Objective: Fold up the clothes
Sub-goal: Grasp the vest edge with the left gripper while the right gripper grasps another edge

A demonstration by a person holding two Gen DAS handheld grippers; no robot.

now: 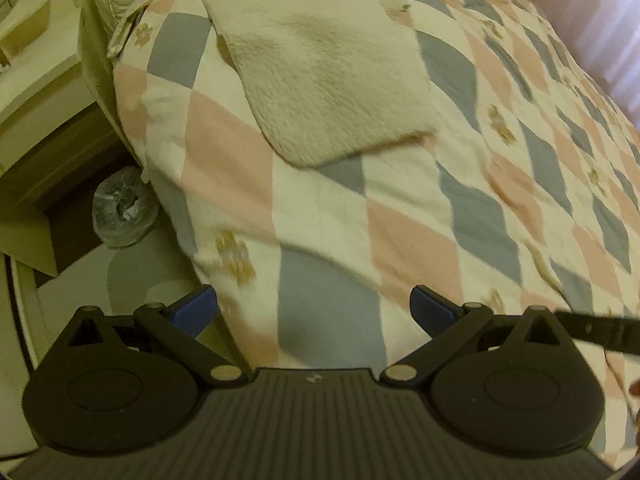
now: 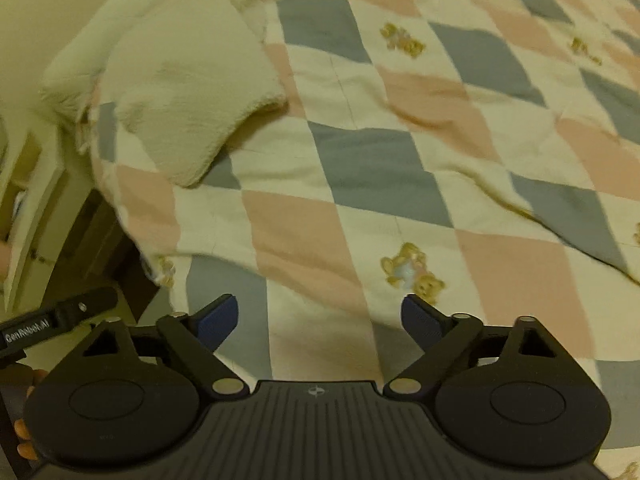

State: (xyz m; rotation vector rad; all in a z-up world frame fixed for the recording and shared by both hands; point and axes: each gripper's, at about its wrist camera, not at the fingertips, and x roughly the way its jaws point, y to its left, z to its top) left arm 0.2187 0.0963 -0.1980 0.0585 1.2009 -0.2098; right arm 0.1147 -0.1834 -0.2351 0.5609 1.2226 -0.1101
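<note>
We see the cream fleece garment (image 1: pixel 320 64) lying as a flat folded rectangle on the checked quilt (image 1: pixel 400 220) near the bed's edge, well ahead of our left gripper (image 1: pixel 314 312) and right gripper (image 2: pixel 320 320), both spread wide and holding nothing, so we judge either folding is finished or another fold remains.

My left gripper (image 1: pixel 314 312): black body, blue finger pads. My right gripper (image 2: pixel 320 320): the same black and blue. Folded cloth (image 1: pixel 320 60): plain cream, fleecy. Quilt (image 1: pixel 400 220): cream, pink and grey-blue diamond checks, small tan teddy-bear prints (image 2: pixel 412 270).
</note>
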